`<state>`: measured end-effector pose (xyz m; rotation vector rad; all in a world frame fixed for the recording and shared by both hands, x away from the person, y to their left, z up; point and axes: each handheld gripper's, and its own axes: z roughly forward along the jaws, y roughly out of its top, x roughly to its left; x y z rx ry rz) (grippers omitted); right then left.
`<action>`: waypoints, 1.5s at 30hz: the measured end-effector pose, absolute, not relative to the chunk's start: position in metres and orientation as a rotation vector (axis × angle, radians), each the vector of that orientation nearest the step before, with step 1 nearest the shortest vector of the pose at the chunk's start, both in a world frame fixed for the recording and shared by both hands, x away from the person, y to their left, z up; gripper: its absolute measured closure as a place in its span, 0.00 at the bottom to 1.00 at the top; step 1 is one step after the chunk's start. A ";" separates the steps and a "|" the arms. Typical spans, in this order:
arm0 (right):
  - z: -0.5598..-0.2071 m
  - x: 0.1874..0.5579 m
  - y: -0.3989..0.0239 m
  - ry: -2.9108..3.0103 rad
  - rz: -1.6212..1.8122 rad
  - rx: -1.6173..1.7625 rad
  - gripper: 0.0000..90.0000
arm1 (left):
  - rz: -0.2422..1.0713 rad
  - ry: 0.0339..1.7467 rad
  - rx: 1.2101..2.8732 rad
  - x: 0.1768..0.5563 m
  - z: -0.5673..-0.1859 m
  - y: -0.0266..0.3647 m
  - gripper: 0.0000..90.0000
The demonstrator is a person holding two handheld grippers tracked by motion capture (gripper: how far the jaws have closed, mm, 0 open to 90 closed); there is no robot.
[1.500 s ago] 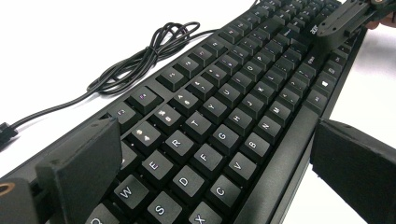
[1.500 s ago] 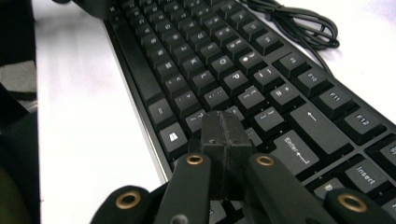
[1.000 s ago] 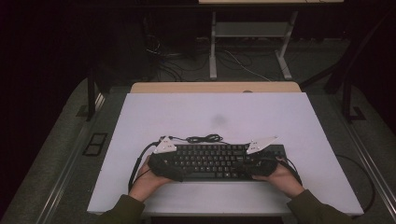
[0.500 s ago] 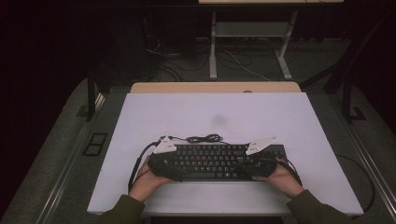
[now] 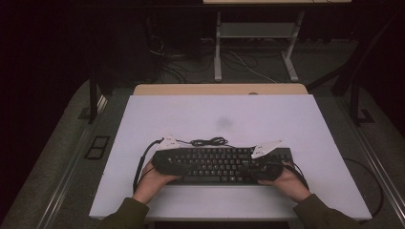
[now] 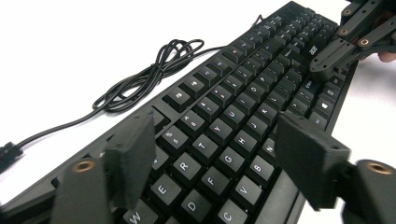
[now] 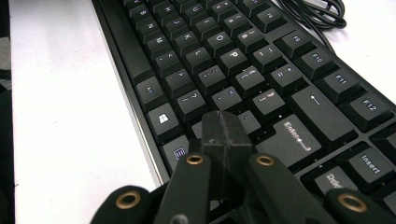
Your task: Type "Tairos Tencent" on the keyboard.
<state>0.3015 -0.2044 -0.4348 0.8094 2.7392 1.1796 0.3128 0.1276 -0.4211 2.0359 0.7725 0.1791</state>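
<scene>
A black keyboard (image 5: 219, 164) lies near the table's front edge, its black cable (image 5: 207, 141) coiled just behind it. My left gripper (image 6: 217, 158) hovers over the keyboard's left half, its jaws wide apart above the letter keys. The jaws have just been closing, and no pad presses on anything. My right gripper (image 7: 227, 135) is shut, its joined tips empty and low over the keys left of Enter. In the high view the left gripper (image 5: 167, 160) and the right gripper (image 5: 260, 169) sit at the keyboard's two ends, a hand behind each.
The white table top (image 5: 219, 119) stretches bare behind the keyboard. A wooden strip (image 5: 219, 89) runs along its far edge. Beyond stand a metal table frame (image 5: 255, 33) and loose cables on the dark floor (image 5: 191, 67).
</scene>
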 end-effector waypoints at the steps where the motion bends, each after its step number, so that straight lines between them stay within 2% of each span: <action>1: -0.435 0.301 -0.204 2.739 1.179 0.810 0.99 | 0.178 0.763 2.040 0.314 -0.420 0.127 0.40; 11: -0.435 0.302 -0.205 2.740 1.182 0.811 0.99 | 0.159 0.722 2.086 0.323 -0.423 0.115 0.79; 18: -0.435 0.302 -0.205 2.740 1.186 0.810 0.99 | 0.147 0.704 2.148 0.327 -0.426 0.110 0.98; 45: -0.435 0.302 -0.205 2.738 1.186 0.809 0.99 | 0.141 0.720 2.207 0.330 -0.433 0.109 0.99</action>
